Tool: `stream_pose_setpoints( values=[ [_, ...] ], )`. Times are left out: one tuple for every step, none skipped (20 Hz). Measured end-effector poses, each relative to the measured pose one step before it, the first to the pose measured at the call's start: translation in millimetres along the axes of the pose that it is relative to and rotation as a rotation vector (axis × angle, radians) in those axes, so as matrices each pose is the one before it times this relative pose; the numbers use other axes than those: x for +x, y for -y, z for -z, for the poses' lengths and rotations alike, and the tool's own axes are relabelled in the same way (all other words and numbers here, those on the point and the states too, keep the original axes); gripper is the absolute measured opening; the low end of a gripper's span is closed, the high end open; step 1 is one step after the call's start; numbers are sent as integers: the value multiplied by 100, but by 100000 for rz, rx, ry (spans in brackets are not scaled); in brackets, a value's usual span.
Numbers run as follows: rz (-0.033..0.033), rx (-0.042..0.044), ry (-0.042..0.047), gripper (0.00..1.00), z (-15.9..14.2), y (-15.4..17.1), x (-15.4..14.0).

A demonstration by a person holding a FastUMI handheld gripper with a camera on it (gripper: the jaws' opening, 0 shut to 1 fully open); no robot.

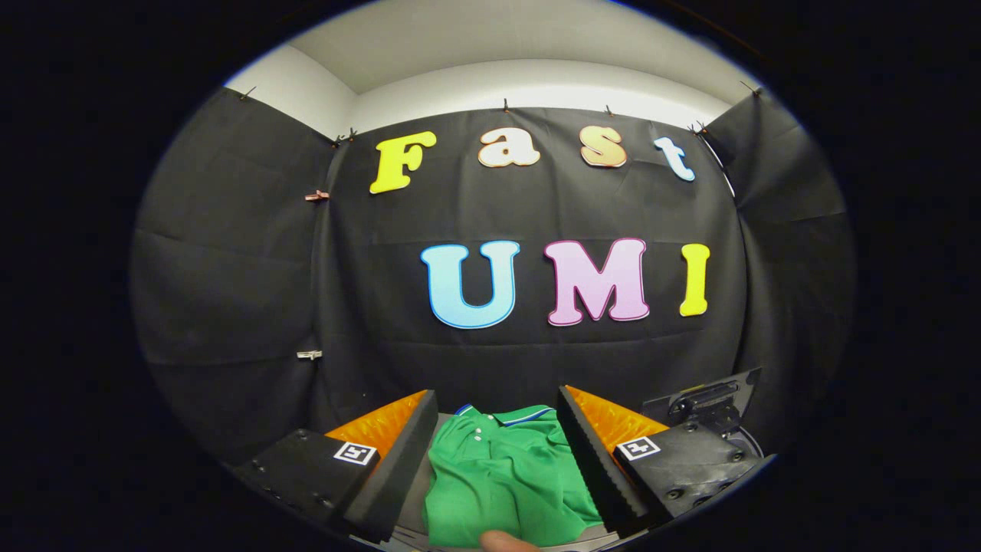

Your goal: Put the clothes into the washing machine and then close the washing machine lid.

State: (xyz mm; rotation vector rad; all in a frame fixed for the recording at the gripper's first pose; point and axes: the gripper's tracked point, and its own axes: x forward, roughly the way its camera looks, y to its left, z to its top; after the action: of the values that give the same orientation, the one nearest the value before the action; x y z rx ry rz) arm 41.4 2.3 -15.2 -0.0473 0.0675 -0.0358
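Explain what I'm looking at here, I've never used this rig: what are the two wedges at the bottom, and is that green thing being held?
The picture comes from a fisheye camera riding on a handheld tool, looking forward along its two fingers. Those wedges are the fingers of the tongs, standing open. The green polo shirt lies between them on a grey surface; whether either finger touches it I cannot tell, and nothing is gripped. A fingertip shows at its near edge. The dark hinged part beyond the right-hand finger may belong to the washing machine. Behind everything hangs the booth's black cloth wall.
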Motion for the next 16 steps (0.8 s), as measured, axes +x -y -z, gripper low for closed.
stream_pose_setpoints(
  values=[
    [116,30,-1441,98,231,-114,539],
    [201,-195,-1755,98,262,-8,538],
    [-498,-242,-2122,98,311,-220,471],
    [-926,-716,-2733,98,370,-337,416],
    [-237,-1417,-2569,98,368,-127,479],
    [-89,-1132,-1823,98,39,-57,469],
    [620,-1173,-1449,98,61,3,526],
    [345,-983,-1956,98,144,13,549],
    [-1051,-690,-3593,98,641,-465,605],
    [118,-486,-5206,98,886,-105,539],
    [-102,983,-4839,98,847,18,535],
    [88,1961,-3833,98,569,-86,596],
    [-115,1369,-3924,98,600,-48,537],
    [834,1290,-3201,97,518,227,583],
    [847,1502,-2890,98,285,115,826],
    [411,590,-3563,98,492,-45,836]
  ],
)
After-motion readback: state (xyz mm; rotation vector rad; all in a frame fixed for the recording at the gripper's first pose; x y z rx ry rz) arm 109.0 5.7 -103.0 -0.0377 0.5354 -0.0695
